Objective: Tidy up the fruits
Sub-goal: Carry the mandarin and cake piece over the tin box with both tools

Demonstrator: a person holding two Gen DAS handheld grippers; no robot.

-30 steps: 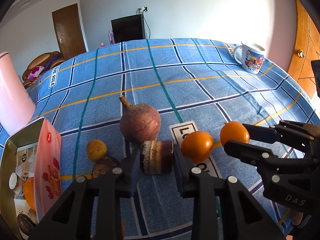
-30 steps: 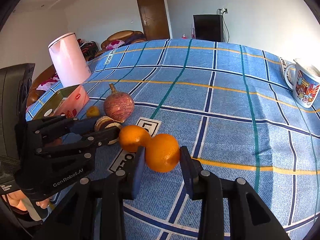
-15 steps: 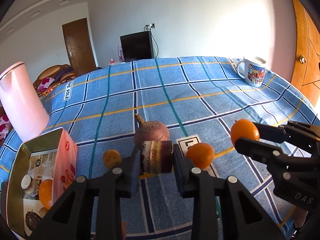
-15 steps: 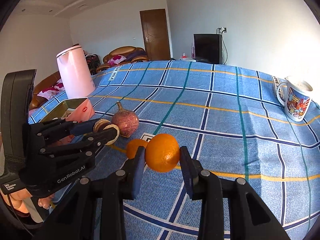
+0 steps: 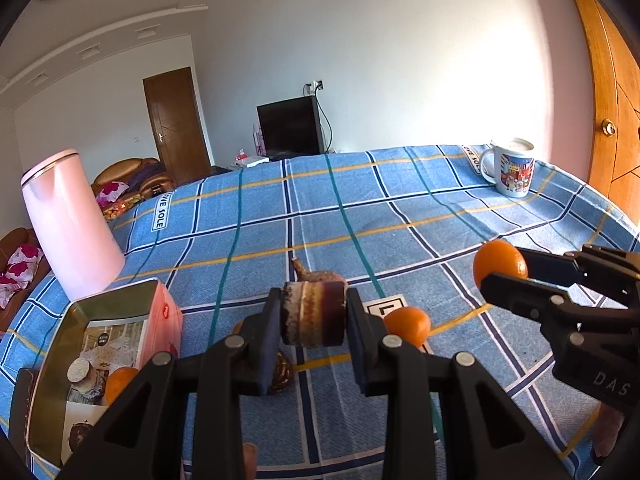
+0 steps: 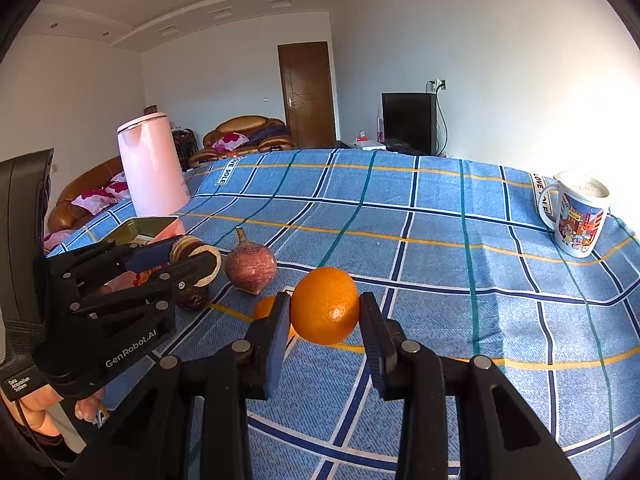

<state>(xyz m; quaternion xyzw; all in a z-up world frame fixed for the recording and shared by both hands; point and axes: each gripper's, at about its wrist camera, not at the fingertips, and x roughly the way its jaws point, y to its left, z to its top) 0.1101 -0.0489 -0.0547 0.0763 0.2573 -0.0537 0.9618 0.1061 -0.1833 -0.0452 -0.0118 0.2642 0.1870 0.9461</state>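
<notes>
My left gripper (image 5: 313, 316) is shut on a brown, cut passion fruit half (image 5: 313, 314) and holds it above the table; it also shows in the right wrist view (image 6: 195, 258). My right gripper (image 6: 325, 312) is shut on an orange (image 6: 325, 305), lifted above the cloth; the same orange shows in the left wrist view (image 5: 500, 266). A second orange (image 5: 407, 321) lies on the blue checked tablecloth (image 5: 400, 216). A round purple-red fruit with a stem (image 6: 250, 266) stands behind it. Another dark fruit piece (image 5: 281, 372) lies under my left gripper.
An open tin box (image 5: 96, 360) at the left holds an orange (image 5: 118, 382) and other items. A pink kettle (image 5: 68, 224) stands behind it. A printed mug (image 5: 512, 168) stands at the far right corner. The table edge runs along the right.
Both grippers have risen from the table, the left with the passion fruit half, the right with the orange. The other fruits stay where they were.
</notes>
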